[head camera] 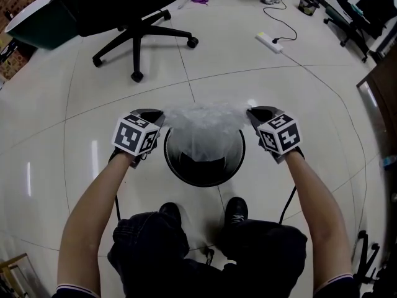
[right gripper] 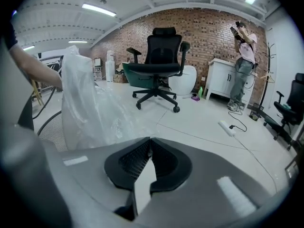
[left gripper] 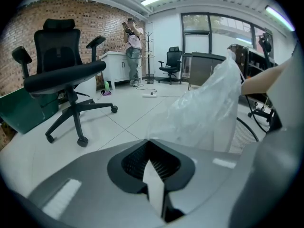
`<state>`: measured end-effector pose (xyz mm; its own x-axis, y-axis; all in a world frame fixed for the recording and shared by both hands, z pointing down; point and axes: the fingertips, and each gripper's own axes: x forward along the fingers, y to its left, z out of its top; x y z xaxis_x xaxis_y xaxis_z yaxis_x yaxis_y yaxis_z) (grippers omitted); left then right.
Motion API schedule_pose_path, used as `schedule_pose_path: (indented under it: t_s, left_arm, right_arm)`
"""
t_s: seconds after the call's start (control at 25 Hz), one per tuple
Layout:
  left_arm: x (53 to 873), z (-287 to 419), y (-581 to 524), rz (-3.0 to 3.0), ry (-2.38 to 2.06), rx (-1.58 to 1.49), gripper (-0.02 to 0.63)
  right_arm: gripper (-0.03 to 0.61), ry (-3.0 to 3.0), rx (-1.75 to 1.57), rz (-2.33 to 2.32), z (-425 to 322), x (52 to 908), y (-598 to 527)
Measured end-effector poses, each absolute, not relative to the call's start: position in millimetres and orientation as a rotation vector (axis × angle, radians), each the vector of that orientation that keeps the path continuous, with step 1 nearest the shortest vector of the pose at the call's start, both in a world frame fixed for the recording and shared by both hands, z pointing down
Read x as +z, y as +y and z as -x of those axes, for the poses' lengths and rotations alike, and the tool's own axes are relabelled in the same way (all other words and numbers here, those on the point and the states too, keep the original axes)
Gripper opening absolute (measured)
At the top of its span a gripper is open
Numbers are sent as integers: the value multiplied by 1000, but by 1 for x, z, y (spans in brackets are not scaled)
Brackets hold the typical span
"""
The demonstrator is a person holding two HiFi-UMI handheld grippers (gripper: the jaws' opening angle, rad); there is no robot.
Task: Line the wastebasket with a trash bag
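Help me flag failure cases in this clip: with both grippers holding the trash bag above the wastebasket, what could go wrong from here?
1. The left gripper and right gripper each pinch only a thin edge of the trash bag. Pulling them apart could tear the film or let it slip out.
2. The wastebasket stands free on a glossy floor, so tugging the bag over its rim might slide or tip it.
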<state>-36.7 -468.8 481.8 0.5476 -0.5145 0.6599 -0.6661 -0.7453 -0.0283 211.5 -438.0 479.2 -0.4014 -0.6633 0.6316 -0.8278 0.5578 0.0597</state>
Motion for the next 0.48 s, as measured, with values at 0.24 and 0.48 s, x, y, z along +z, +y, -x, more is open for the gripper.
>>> schedule_pose_path:
  t_s: [0.24, 0.48]
  left_arm:
    - [494, 38, -485, -2515, -1003, 975, 11]
    - [520, 47, -489, -2456, -988, 1034, 11]
  right_arm:
    - [3, -2178, 400, -1186, -215, 499, -453]
    - [3, -2167, 442, -1156, -215, 523, -463]
